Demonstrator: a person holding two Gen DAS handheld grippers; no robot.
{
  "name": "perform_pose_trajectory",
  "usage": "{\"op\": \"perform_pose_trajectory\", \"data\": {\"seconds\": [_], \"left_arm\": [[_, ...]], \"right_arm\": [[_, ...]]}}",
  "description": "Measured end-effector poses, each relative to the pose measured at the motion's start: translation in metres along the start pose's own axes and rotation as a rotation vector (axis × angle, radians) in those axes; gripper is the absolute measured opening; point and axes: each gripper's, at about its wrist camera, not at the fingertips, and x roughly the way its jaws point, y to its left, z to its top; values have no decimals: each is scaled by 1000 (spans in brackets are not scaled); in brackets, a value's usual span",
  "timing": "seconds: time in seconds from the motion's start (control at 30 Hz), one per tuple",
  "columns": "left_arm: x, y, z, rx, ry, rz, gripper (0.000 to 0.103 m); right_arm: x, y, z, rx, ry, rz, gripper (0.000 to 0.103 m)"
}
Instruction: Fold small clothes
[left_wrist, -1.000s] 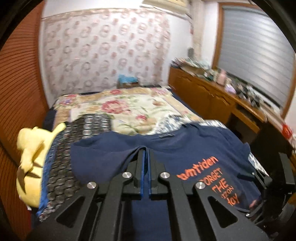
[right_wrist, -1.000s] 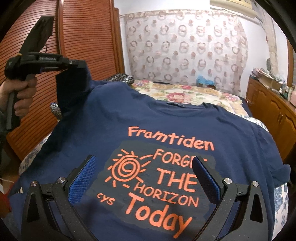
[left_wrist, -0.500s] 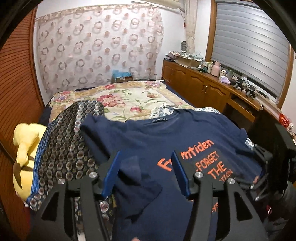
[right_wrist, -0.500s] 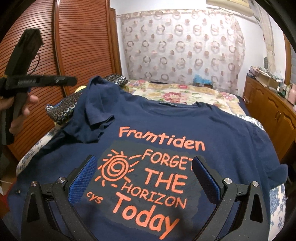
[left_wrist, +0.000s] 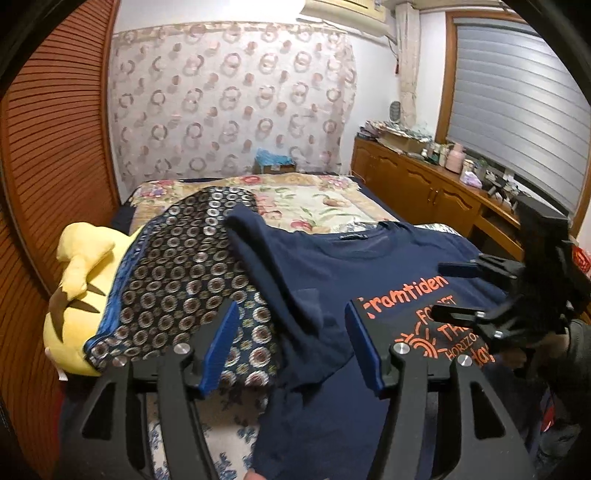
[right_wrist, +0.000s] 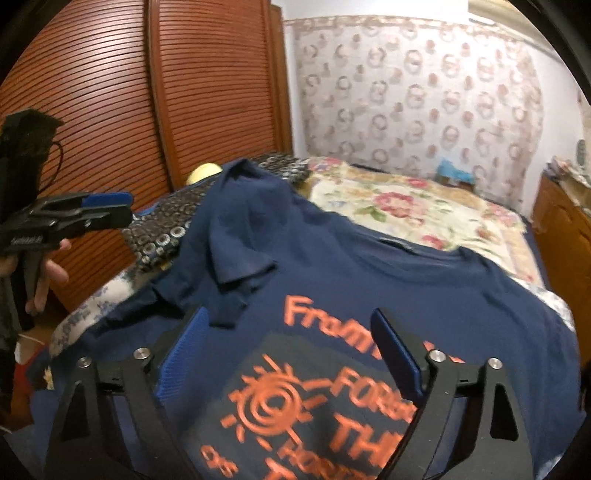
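Navy cotton tee (right_wrist: 424, 280) with orange print lies flat on the bed (left_wrist: 306, 206), one sleeve (right_wrist: 236, 258) flopped onto its chest. Left gripper (left_wrist: 291, 343) has just been opening, blue pads apart, nothing between them. Right gripper (right_wrist: 291, 354) stands wide above the print, just closing a bit, empty too. One yellow plush (left_wrist: 77, 280) sits beside a ring-patterned cloth (left_wrist: 184, 280).

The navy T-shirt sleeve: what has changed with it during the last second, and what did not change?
The left gripper let go of the sleeve; its jaws have just been opening, nothing between them. The sleeve now lies folded onto the T-shirt. The right gripper, empty, has just been closing slightly. The shirt stays spread on the bed.
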Motion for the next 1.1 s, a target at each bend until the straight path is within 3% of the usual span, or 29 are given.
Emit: {"op": "perform_pose_trajectory", "data": {"seconds": [0.17,0.4,0.5,0.67,0.77,0.9,1.0,1.03,1.07,1.1], "left_arm": [[-2,9,-7,-17,-3,24,60],[-4,20,-17,-34,-1,48,62],[-5,24,-20,-43,-4,50,62],[-6,24,-26,-38,1,62,64],[-6,24,-27,-41,1,59,64],[-5,20,-31,-43,2,51,65],[-4,15,-34,-40,4,42,66],[-3,14,-33,-38,4,41,67],[-2,12,-33,-34,5,39,67],[-2,10,-34,-33,4,36,67]], "right_arm": [[41,13,16,-23,35,63,74],[90,37,29,-64,90,152,67],[109,48,31,-100,125,159,57],[129,52,33,-161,172,98,19],[128,43,39,-160,157,79,9],[117,22,57,-121,89,11,6],[113,-8,72,-40,62,-189,6],[110,-16,76,-21,46,-224,12],[108,-20,78,-27,40,-218,35],[106,-23,80,-38,44,-215,48]]}}
